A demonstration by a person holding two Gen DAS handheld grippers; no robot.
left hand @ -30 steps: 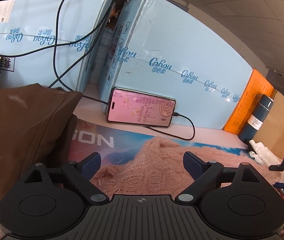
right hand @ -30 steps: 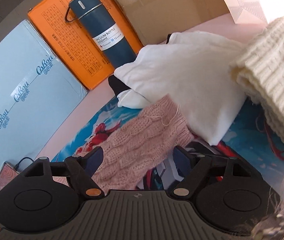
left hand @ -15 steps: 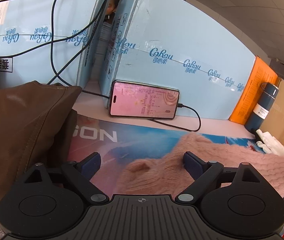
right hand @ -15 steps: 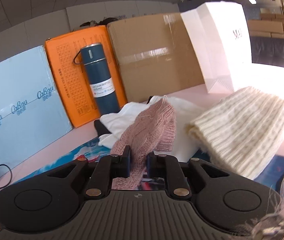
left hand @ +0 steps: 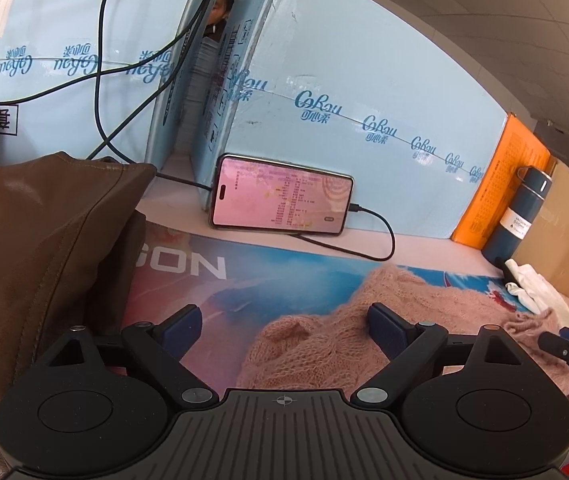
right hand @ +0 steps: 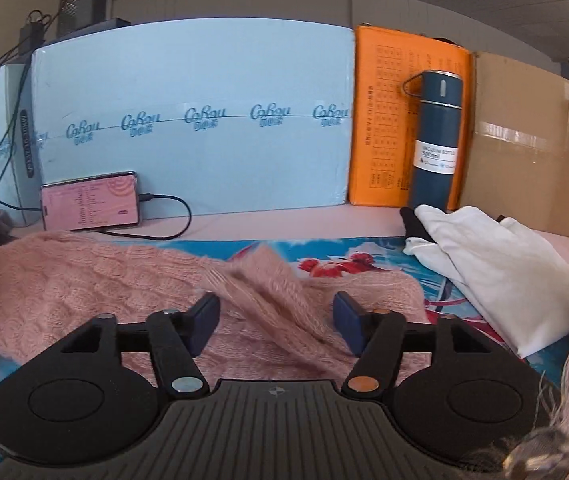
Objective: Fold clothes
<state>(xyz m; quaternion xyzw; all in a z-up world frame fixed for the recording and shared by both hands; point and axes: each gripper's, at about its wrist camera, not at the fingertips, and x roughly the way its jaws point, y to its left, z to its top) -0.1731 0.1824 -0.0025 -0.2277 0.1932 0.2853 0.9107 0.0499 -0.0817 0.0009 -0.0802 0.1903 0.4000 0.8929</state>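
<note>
Pink knit sweater [right hand: 96,280] lies on the printed mat [left hand: 284,276], one flap doubled over.
Left gripper [left hand: 284,326] and right gripper [right hand: 276,322] both spread, holding nothing, likely poised over loose edges.

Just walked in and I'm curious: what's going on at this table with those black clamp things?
A person is folding clothes with two hand-held grippers. Both the left gripper and the right gripper are open over a pink knitted sweater that lies on a colourful mat, one part of it lying folded over the rest. Neither is gripping it. A white garment lies to the right.
</note>
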